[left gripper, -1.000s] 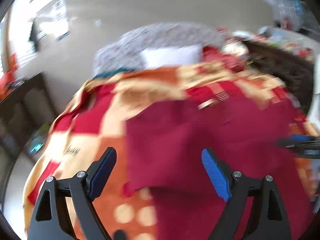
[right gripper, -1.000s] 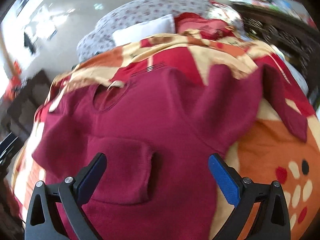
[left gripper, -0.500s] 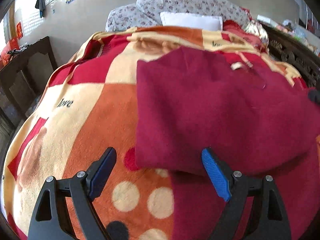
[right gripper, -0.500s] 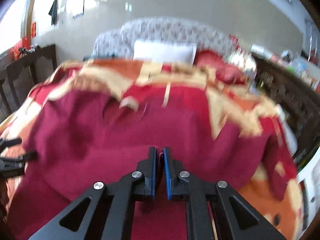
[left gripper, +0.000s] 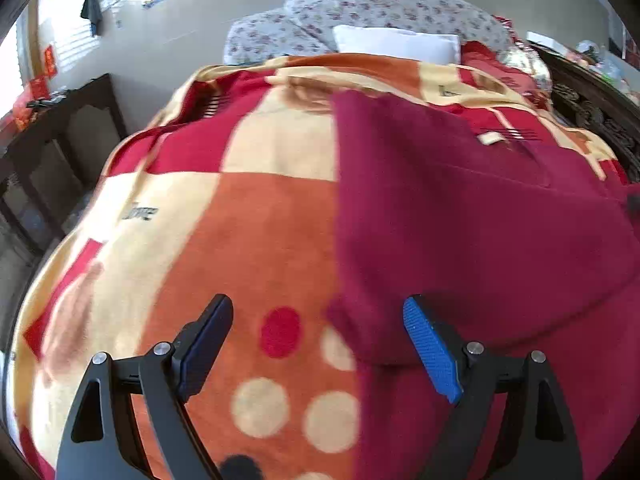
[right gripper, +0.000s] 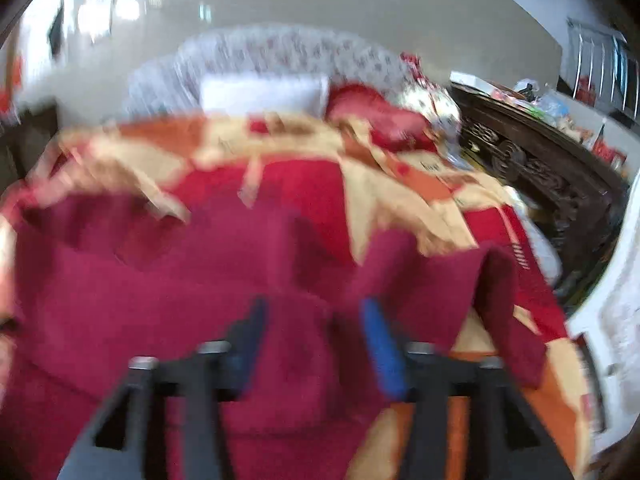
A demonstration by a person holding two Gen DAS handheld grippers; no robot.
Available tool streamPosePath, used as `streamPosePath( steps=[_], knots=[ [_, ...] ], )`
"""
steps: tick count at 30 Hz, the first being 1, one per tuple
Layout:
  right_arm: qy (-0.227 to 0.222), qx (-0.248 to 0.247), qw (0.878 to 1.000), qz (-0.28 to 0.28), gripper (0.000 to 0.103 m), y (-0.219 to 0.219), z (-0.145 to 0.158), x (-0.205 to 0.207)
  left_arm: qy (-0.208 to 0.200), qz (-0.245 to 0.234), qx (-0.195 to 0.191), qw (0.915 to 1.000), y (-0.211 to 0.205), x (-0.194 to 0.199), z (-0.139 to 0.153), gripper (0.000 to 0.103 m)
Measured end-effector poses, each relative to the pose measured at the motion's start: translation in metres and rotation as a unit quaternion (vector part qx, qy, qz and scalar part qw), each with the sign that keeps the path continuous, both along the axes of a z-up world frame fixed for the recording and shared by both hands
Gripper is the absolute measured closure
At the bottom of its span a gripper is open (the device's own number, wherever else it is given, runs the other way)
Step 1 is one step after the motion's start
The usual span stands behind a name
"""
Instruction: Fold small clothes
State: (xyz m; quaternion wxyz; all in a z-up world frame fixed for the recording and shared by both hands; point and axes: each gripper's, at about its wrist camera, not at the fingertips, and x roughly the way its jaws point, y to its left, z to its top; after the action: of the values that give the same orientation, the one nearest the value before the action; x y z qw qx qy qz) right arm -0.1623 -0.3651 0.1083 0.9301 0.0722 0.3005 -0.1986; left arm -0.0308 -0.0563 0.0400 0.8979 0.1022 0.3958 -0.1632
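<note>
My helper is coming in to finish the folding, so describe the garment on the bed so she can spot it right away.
Start from the bed, covered by a patchwork blanket of orange, cream and red squares with polka dots. On its right half lies the sweater, spread flat below the white pillow. It is the only plain, dark maroon piece there.

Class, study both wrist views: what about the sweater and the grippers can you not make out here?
- Right wrist view: motion blur smears the right gripper and sweater; contact unclear.
- Left wrist view: sweater cut by the right edge; left gripper open.
- Folded-under layers hidden by the top layer.
</note>
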Motion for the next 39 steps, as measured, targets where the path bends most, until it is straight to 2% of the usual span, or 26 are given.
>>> streamPosePath(
  steps=[2,5,8,10,13,14,15,18,22,25,27,28,29,30,32,36,37,39],
  knots=[
    [-0.024,0.042,0.997,0.067,0.024,0.019,0.012,0.010,0.013,0.013,-0.014,0.9997,0.008,0.007,-0.002,0.016],
    [-0.030,0.106,0.975,0.192,0.025,0.063,0.015,0.051,0.033,0.024,-0.042,0.9983,0.015,0.011,-0.011,0.016],
    [-0.015,0.090,0.962,0.257,0.028,0.108,0.007,0.094,0.041,0.027,-0.058,0.9971,0.019,0.012,-0.020,0.016],
    [-0.002,0.061,0.955,0.290,0.035,0.137,0.000,0.123,0.047,0.026,-0.070,0.9961,0.022,0.015,-0.022,0.014],
    [0.040,0.035,0.947,0.317,0.062,0.173,-0.021,0.168,0.051,0.023,-0.084,0.9949,0.026,0.018,-0.024,0.012],
    [0.060,0.028,0.944,0.323,0.081,0.180,-0.032,0.180,0.051,0.021,-0.088,0.9946,0.027,0.018,-0.026,0.011],
    [0.078,0.020,0.943,0.324,0.092,0.186,-0.042,0.195,0.049,0.019,-0.092,0.9944,0.028,0.019,-0.026,0.011],
    [0.087,0.022,0.946,0.311,0.102,0.185,-0.058,0.221,0.045,0.015,-0.100,0.9939,0.030,0.020,-0.025,0.011],
    [0.074,0.012,0.952,0.296,0.102,0.191,-0.061,0.231,0.044,0.009,-0.104,0.9935,0.030,0.023,-0.026,0.009],
    [0.068,0.018,0.955,0.289,0.101,0.189,-0.046,0.214,0.043,0.006,-0.113,0.9926,0.033,0.022,-0.026,0.009],
    [0.066,0.026,0.957,0.282,0.099,0.179,-0.033,0.187,0.043,0.006,-0.120,0.9918,0.035,0.022,-0.025,0.009],
    [0.065,0.031,0.958,0.279,0.095,0.175,-0.029,0.174,0.043,0.006,-0.121,0.9917,0.035,0.023,-0.026,0.009],
    [0.067,0.034,0.959,0.272,0.083,0.169,-0.026,0.159,0.042,0.006,-0.120,0.9918,0.035,0.023,-0.026,0.009],
    [0.070,0.038,0.961,0.265,0.062,0.163,-0.025,0.142,0.041,0.006,-0.119,0.9921,0.034,0.023,-0.025,0.009],
    [0.076,0.041,0.963,0.254,0.038,0.154,-0.031,0.116,0.040,0.007,-0.114,0.9927,0.032,0.023,-0.026,0.009],
    [0.131,0.026,0.967,0.217,0.037,0.141,-0.070,0.098,0.039,0.005,-0.105,0.9937,0.029,0.023,-0.027,0.007],
    [0.135,0.039,0.967,0.212,0.037,0.136,-0.080,0.098,0.038,0.005,-0.104,0.9938,0.028,0.023,-0.028,0.006],
    [0.119,0.046,0.969,0.210,0.038,0.132,-0.077,0.092,0.038,0.004,-0.103,0.9939,0.028,0.023,-0.028,0.006]
  ],
)
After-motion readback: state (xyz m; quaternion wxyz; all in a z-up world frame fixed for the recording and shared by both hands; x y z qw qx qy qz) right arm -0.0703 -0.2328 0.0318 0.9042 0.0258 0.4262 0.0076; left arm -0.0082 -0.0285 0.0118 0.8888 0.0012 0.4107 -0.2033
